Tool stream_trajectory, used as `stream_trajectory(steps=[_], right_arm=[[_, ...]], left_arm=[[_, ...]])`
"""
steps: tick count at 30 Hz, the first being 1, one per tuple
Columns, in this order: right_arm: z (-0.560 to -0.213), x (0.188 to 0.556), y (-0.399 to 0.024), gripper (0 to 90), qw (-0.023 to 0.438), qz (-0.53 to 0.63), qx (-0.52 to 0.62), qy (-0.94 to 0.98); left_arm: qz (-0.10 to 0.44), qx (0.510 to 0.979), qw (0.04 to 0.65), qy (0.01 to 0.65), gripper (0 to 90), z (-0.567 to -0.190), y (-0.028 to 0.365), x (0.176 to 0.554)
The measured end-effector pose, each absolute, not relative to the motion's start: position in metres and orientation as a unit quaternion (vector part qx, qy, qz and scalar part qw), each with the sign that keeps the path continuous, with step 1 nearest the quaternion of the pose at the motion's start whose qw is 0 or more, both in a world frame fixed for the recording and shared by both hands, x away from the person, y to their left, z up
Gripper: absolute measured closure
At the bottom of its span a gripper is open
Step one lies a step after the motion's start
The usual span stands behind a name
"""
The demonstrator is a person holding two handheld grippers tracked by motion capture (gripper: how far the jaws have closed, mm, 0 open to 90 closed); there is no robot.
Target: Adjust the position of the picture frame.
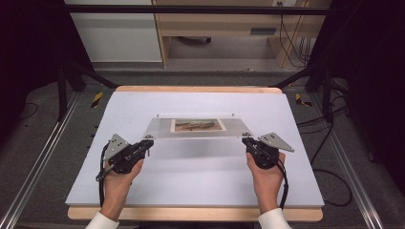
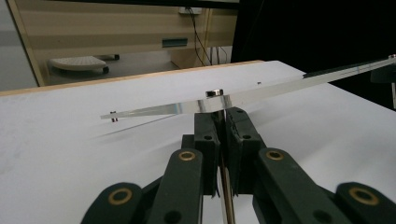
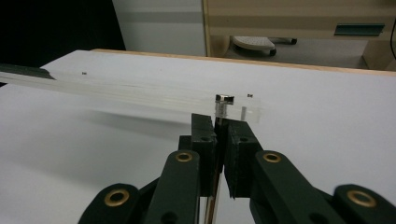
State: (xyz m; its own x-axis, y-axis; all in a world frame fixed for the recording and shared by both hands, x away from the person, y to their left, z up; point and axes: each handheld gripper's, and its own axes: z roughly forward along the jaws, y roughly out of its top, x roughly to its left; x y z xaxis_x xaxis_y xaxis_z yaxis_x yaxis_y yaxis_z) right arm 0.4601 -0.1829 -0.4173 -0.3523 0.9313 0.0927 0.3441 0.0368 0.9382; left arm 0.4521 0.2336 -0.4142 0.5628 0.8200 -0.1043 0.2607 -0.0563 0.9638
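A clear acrylic picture frame (image 1: 162, 128) with a small landscape photo (image 1: 198, 125) in its middle hangs level a little above the white board (image 1: 191, 181), casting a shadow below it. My left gripper (image 1: 149, 140) is shut on its near left corner, and my right gripper (image 1: 246, 139) is shut on its near right corner. In the left gripper view the jaws (image 2: 223, 117) close under a metal corner stud (image 2: 214, 93), and the frame (image 2: 280, 89) runs off to the right. In the right gripper view the jaws (image 3: 218, 122) pinch the corner stud (image 3: 224, 99), and the frame (image 3: 130, 93) runs left.
The white board lies on a wooden table (image 1: 196, 89). Metal rails (image 1: 43, 157) run along both sides. Cables (image 1: 329, 167) trail on the floor at the right. A wooden desk (image 1: 224, 28) and a white cabinet (image 1: 114, 33) stand beyond the far edge.
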Motion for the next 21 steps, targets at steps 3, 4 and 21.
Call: stream_trajectory(steps=[3,4,21], right_arm=[[-0.419,0.459,-0.18,83.4,0.299,0.491,0.487,0.657],[-0.42,0.46,-0.179,83.3,0.3,0.489,0.488,0.658],[-0.428,0.453,-0.162,83.2,0.296,0.476,0.496,0.663]], left_arm=[[0.247,0.682,0.561,0.399,82.8,-0.416,0.235,0.456],[0.248,0.683,0.56,0.399,82.7,-0.417,0.236,0.457],[0.232,0.692,0.539,0.42,83.4,-0.432,0.249,0.463]])
